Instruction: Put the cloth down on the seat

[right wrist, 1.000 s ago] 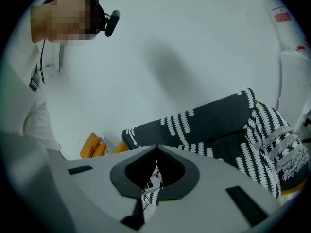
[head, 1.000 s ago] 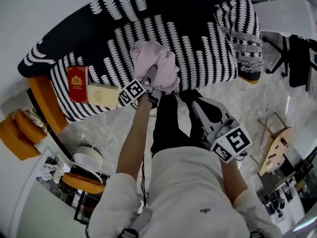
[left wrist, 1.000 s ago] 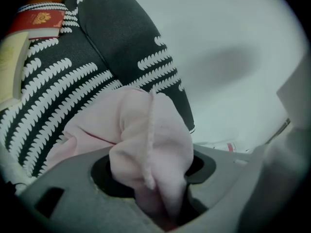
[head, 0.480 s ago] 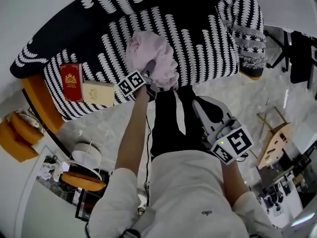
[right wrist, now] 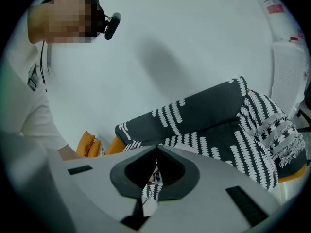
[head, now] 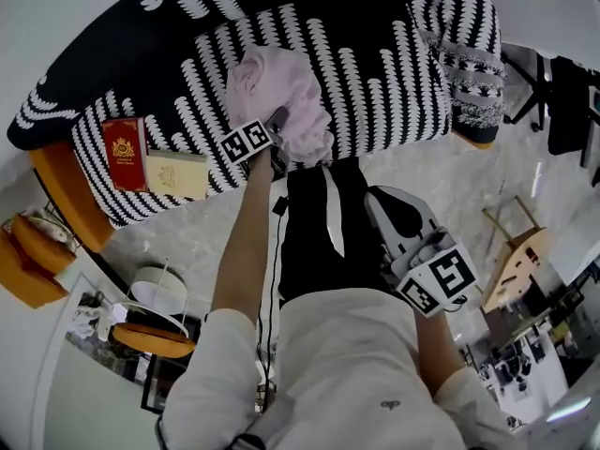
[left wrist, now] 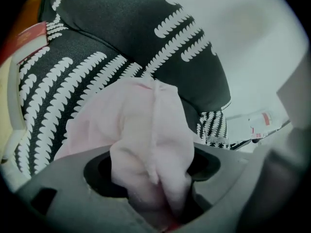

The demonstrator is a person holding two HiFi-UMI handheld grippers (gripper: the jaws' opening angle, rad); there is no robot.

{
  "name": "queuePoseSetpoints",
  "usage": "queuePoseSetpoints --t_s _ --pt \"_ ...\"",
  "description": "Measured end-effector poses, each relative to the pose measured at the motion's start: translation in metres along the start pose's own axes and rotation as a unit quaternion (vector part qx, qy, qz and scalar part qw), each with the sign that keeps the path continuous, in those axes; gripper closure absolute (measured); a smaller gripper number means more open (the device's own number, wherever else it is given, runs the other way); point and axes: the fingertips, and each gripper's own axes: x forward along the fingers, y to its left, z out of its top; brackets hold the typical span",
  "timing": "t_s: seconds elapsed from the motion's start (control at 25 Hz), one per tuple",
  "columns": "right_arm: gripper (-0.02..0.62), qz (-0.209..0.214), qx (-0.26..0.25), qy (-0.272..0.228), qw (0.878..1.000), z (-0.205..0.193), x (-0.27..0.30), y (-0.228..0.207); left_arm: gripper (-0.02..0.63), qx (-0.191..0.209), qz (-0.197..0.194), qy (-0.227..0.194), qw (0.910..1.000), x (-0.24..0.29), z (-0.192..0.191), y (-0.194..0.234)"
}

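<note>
A crumpled pale pink cloth (head: 281, 97) lies on the black seat with white markings (head: 375, 82), near its front edge. My left gripper (head: 279, 125) reaches down into the cloth's near side. In the left gripper view the cloth (left wrist: 141, 125) fills the gap between the jaws of that gripper (left wrist: 155, 198). The jaws have just been opening, and the fabric is still wedged between them. My right gripper (head: 380, 197) hangs lower, over the floor beside the person's black trouser leg. Its jaws meet at the tip (right wrist: 156, 152) with nothing held.
A red book (head: 124, 153) and a cream book (head: 175, 174) lie on the seat's left end. A patterned cushion (head: 469, 54) fills the right end. Orange cushions (head: 28, 251), a white round object (head: 161, 293) and a wooden frame (head: 516, 261) stand on the marble floor.
The left gripper has sunk with the cloth, which now spreads on the seat. The right gripper has dropped a little.
</note>
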Motion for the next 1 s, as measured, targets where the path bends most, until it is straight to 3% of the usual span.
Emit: queuePoseSetpoints --t_s 0.28,0.56,1.0 --pt "0.586 -0.002 0.006 0.005 1.0 -0.005 0.001 -0.002 0.236 0.003 0.02 0.017 0.9996 0.011 -0.003 0.008" --pt "0.586 0.0 -0.001 -0.001 1.0 0.004 -0.001 0.005 0.143 -0.003 0.024 0.006 0.9997 0.002 -0.002 0.005" --pt "0.586 0.0 -0.025 -0.021 0.999 0.021 -0.017 0.024 0.127 -0.018 0.006 -0.014 0.9997 -0.04 -0.009 -0.007"
